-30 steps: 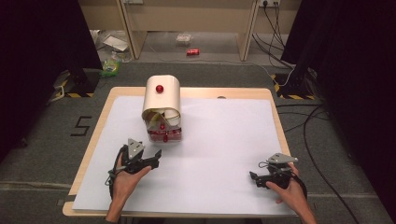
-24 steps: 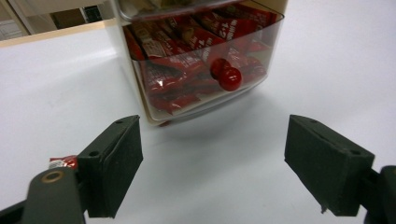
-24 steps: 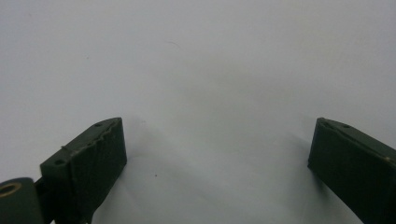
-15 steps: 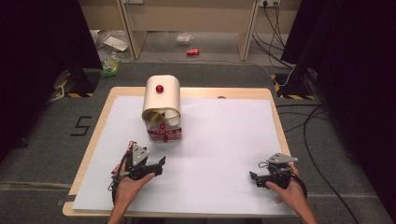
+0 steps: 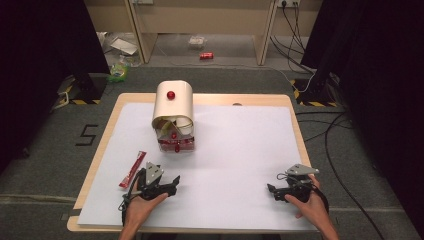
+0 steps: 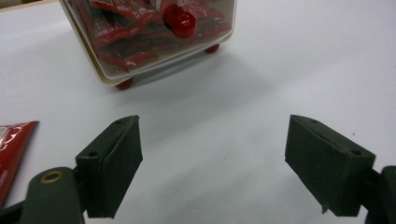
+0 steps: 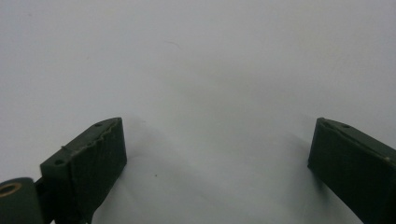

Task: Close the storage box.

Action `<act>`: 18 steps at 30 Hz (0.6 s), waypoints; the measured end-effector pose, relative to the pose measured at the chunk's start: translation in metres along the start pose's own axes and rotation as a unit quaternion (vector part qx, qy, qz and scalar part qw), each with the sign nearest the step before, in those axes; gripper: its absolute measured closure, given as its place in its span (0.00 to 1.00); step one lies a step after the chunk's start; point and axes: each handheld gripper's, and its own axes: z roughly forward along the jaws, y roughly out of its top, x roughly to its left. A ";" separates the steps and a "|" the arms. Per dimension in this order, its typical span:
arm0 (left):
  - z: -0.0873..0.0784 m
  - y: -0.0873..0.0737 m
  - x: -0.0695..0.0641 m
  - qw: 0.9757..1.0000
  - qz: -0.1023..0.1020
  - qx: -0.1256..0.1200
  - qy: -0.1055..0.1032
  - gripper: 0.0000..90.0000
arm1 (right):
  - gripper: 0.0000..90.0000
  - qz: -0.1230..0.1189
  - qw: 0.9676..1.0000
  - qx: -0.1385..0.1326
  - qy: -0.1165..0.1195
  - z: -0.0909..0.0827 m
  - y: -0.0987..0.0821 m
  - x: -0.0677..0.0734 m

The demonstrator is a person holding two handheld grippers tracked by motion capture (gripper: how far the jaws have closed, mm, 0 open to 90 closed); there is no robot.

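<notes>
A cream container (image 5: 172, 107) with a roll-top lid and a red knob stands at the table's back left. Its clear front (image 6: 154, 42) is packed with red sachets. One red sachet (image 5: 132, 169) lies flat on the white sheet, just left of my left gripper (image 5: 172, 184). That gripper is open and empty, and its jaws point toward the container. In the left gripper view the same sachet (image 6: 11, 149) shows at the left edge, outside the left gripper (image 6: 212, 140). My right gripper (image 5: 271, 192) rests open near the front right, with only white sheet between the jaws of the right gripper (image 7: 217, 140).
A white sheet (image 5: 240, 150) covers most of the wooden table (image 5: 300, 135). Cables, a red can and litter lie on the floor beyond the far edge.
The red sachet now lies alone on the sheet. My left gripper has let go of it, drawn back toward the person and shifted slightly right. The right gripper has stayed put.
</notes>
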 end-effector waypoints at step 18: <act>-0.014 -0.019 -0.007 1.000 0.009 0.014 -0.013 0.20 | 0.05 0.000 1.000 0.000 0.000 0.000 0.000 0.000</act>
